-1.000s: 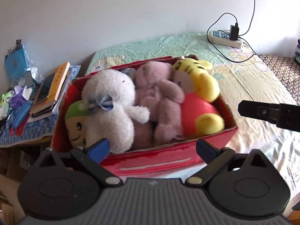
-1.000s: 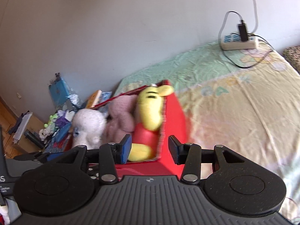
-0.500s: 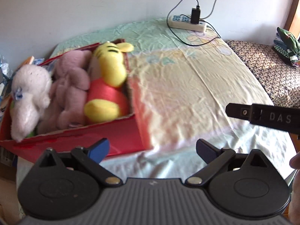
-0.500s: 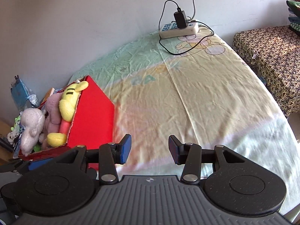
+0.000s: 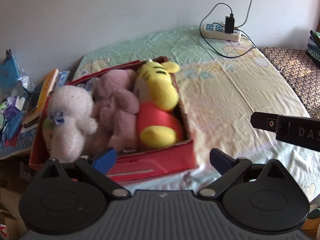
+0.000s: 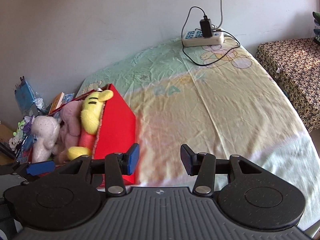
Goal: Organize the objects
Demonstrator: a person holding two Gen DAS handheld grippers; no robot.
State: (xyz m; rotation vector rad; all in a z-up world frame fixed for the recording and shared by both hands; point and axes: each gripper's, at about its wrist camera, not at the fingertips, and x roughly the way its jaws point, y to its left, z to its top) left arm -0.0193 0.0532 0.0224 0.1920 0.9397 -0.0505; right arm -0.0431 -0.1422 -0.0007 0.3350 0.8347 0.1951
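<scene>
**Both grippers empty; toys sit packed in the red box**

I find the left gripper (image 5: 162, 158) with its jaws spread wide and nothing between them, hovering over the near wall of the red box (image 5: 160, 160); the box rests on the bed sheet (image 5: 230, 104) at the bed's left end. Inside it, side by side and touching, lie a white plush (image 5: 70, 112), a pink plush (image 5: 118, 108) and a yellow tiger plush (image 5: 158, 102) with a red body; the tiger lies against the box's right wall. My right gripper (image 6: 160, 160) also holds nothing, its jaws parted over bare sheet just right of the box; one of its fingers (image 5: 266, 121) shows in the left wrist view. A power strip (image 6: 203, 38) with a black charger plugged in lies at the far edge of the bed by the wall; books (image 5: 43, 96) and clutter sit left of the box.
</scene>
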